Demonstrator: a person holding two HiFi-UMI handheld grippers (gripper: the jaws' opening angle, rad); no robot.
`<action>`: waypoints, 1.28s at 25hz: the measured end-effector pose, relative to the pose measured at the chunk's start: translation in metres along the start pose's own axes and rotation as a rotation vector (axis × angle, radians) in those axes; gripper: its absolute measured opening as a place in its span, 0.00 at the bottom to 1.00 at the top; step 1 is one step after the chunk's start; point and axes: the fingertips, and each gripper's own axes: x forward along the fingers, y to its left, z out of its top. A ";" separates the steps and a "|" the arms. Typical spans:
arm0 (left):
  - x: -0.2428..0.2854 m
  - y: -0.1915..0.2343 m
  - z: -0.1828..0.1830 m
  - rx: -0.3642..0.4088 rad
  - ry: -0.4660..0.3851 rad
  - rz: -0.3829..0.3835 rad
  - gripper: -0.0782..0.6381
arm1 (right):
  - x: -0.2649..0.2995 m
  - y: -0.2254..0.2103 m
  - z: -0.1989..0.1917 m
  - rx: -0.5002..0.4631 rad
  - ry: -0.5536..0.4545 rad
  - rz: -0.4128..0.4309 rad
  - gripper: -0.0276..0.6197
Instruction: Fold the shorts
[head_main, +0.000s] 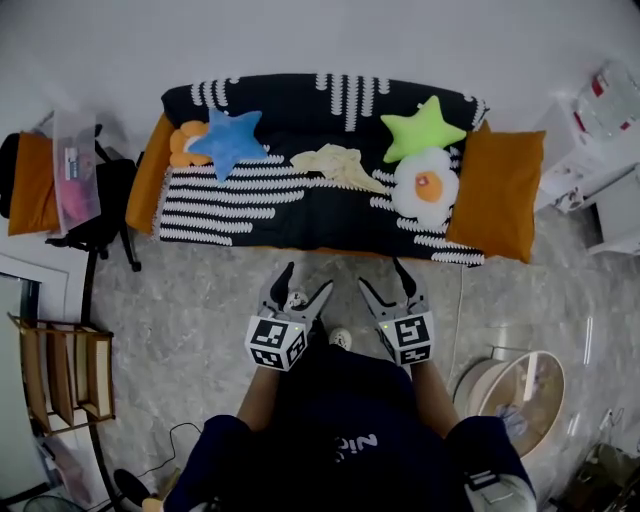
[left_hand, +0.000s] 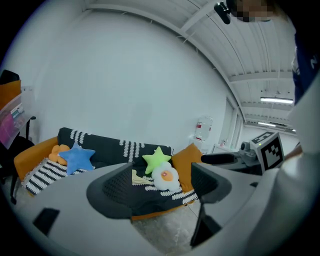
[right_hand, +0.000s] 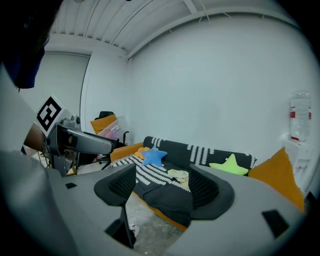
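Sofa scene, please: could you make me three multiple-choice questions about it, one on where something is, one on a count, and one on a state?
1. Where do the pale yellow shorts lie?
A on the floor; B on the sofa seat, near its middle; C on an orange cushion.
2. How many star pillows are there?
A one; B four; C two.
3. How do the left tongs and right tongs stand?
A open and empty; B shut on the shorts; C shut on a pillow.

Answers:
1 B, the shorts lie crumpled mid-seat.
2 C, a blue star and a green star.
3 A, both gripper views show a wide gap between the pads with nothing in it.
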 end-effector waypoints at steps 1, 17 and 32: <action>0.003 0.003 -0.001 -0.003 0.006 -0.001 0.62 | 0.002 -0.002 -0.001 0.002 0.002 -0.005 0.54; 0.124 0.106 0.025 0.001 0.088 -0.093 0.62 | 0.116 -0.075 0.023 0.037 0.078 -0.123 0.52; 0.230 0.219 0.068 0.088 0.191 -0.224 0.62 | 0.255 -0.105 0.054 0.112 0.142 -0.197 0.50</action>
